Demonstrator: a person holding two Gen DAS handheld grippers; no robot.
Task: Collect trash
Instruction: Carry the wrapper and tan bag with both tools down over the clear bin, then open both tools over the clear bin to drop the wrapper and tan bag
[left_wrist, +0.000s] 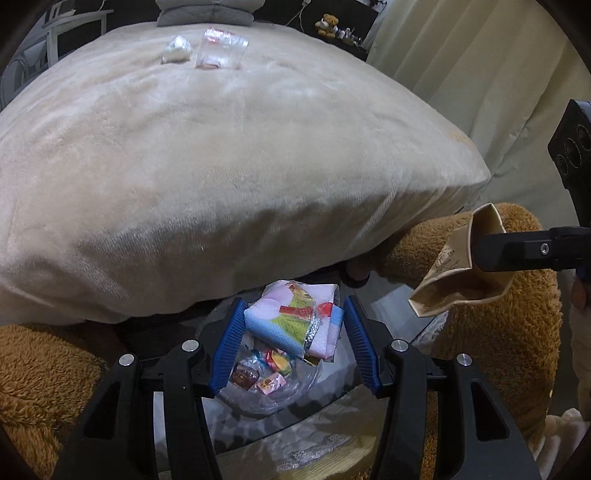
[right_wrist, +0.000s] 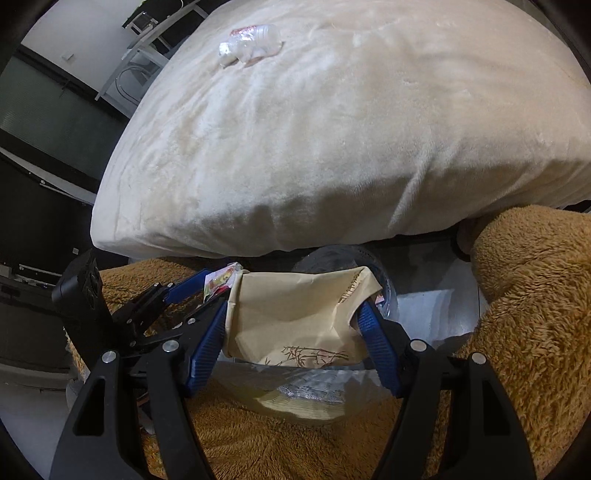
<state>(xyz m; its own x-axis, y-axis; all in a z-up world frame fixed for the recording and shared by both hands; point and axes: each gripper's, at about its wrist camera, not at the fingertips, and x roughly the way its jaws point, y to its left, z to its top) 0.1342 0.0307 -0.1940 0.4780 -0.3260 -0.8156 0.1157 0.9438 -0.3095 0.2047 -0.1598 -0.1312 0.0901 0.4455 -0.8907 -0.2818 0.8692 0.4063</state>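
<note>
My left gripper (left_wrist: 293, 325) is shut on a colourful pastel wrapper (left_wrist: 291, 321) and holds it over a clear plastic bin bag (left_wrist: 266, 391) with candy wrappers inside. My right gripper (right_wrist: 295, 325) is shut on a beige paper bag (right_wrist: 291, 314) with a bamboo drawing, held above the same clear bag (right_wrist: 343, 258). In the left wrist view the right gripper (left_wrist: 476, 254) with the paper bag (left_wrist: 454, 273) is at the right. On the cream bed (left_wrist: 221, 147), far side, lie a crumpled white tissue (left_wrist: 177, 50) and a clear plastic bag (left_wrist: 221, 50).
A brown fluffy blanket (left_wrist: 498, 332) surrounds the bin on both sides. A pale curtain (left_wrist: 480, 74) hangs at the right. A grey pillow (left_wrist: 207, 11) and a teddy bear (left_wrist: 327, 24) are beyond the bed. White furniture (right_wrist: 147, 48) stands at the left.
</note>
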